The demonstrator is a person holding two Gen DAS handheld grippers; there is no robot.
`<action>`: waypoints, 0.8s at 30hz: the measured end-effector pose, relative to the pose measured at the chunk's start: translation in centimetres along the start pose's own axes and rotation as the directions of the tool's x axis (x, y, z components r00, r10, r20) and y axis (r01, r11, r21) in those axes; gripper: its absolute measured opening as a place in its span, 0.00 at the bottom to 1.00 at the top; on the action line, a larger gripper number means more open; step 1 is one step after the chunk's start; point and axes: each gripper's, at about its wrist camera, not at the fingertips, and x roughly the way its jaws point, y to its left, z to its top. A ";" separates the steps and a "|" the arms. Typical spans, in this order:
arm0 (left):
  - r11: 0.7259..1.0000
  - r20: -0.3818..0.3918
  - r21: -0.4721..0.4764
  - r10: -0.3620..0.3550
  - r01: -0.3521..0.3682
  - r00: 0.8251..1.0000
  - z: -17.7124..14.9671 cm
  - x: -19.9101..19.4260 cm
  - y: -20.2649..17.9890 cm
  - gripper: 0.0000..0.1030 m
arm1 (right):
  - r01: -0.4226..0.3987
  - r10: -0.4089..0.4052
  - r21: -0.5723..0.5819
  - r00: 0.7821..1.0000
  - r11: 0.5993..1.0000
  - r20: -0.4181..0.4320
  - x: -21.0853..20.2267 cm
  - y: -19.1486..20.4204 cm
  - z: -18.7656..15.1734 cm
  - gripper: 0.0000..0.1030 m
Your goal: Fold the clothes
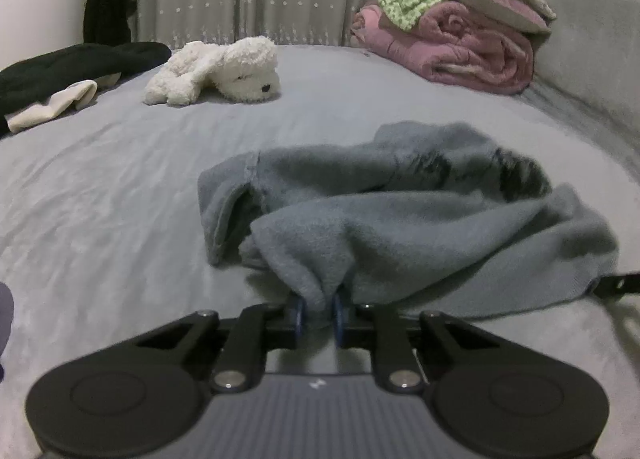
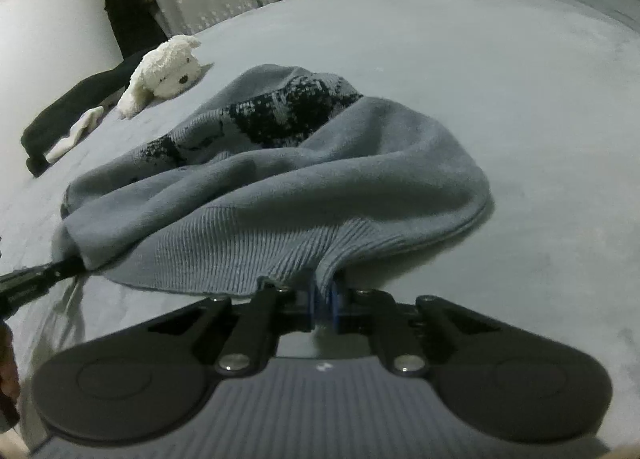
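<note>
A blue-grey knitted sweater (image 1: pixel 400 219) with a black pattern lies bunched on the grey bed sheet (image 1: pixel 100 199). My left gripper (image 1: pixel 319 309) is shut on a fold of its near edge, cloth pinched between the blue pads. In the right wrist view the same sweater (image 2: pixel 300 187) spreads ahead, and my right gripper (image 2: pixel 325 299) is shut on its ribbed hem. The left gripper's black finger (image 2: pixel 44 273) shows at the left edge of that view, holding the sweater's other corner. The right gripper's tip (image 1: pixel 618 285) appears at the right edge of the left wrist view.
A white plush dog (image 1: pixel 218 71) lies at the far side of the bed. Black clothing with a white sock (image 1: pixel 60 79) sits far left. A rolled pink blanket under green patterned cloth (image 1: pixel 460 27) is far right, by the grey headboard (image 1: pixel 592 39). A curtain hangs behind.
</note>
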 end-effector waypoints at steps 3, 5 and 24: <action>0.997 0.011 -0.048 -0.056 0.056 0.998 0.4 -1.3 0.1 0.12 | -0.020 0.019 0.044 1.000 0.999 0.019 -1.1 -0.9 0.4 0.08; 0.992 0.014 -0.079 -0.093 0.094 0.996 0.5 -2.1 0.2 0.12 | -0.026 0.023 0.053 0.999 0.998 0.048 -2.2 -1.1 0.7 0.08; 0.832 -0.125 -0.464 -0.403 0.306 0.906 -1.9 -6.9 3.1 0.08 | -0.018 0.026 -0.049 0.985 0.999 0.173 -10.3 -2.8 0.8 0.07</action>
